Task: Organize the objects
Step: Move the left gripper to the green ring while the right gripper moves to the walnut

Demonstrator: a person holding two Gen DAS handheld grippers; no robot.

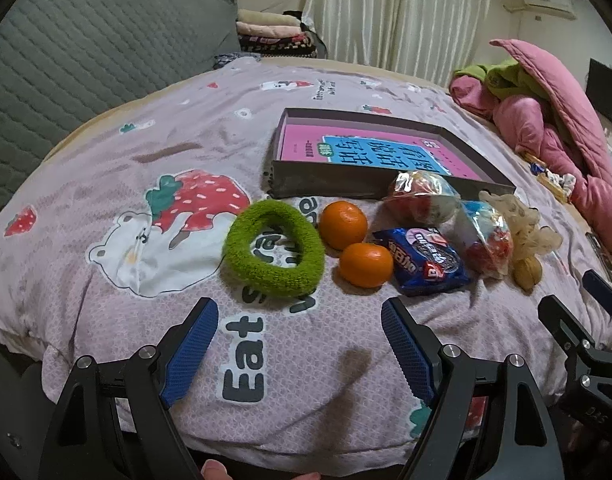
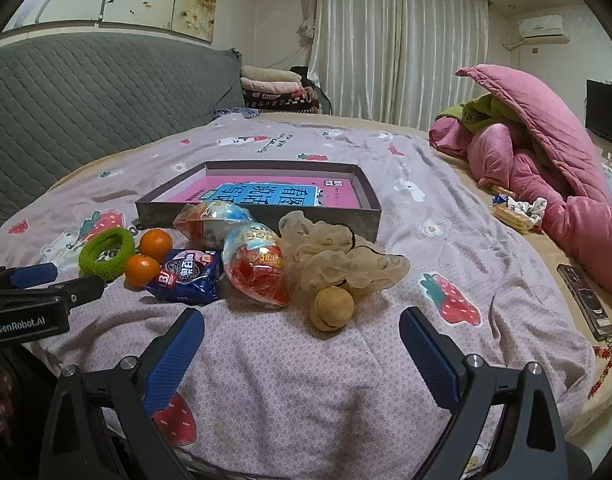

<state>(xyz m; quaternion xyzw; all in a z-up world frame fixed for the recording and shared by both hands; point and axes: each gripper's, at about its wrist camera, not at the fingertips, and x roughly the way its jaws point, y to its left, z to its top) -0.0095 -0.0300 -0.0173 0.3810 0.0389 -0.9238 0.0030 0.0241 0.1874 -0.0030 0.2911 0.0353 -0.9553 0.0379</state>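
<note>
Both of my grippers hover with jaws spread wide and empty over the printed quilt (image 1: 154, 148): my left gripper (image 1: 300, 322) just short of the green hair band (image 1: 274, 246), my right gripper (image 2: 302, 330) just short of the walnut (image 2: 331, 309). Between those lie two oranges (image 1: 343, 220), touching each other, a blue cookie packet (image 1: 423, 261), two wrapped toy eggs (image 2: 256, 264) and a beige scrunchie (image 2: 337, 254). Behind them sits the shallow box (image 2: 361, 216) with a pink book (image 2: 266, 192) inside.
</note>
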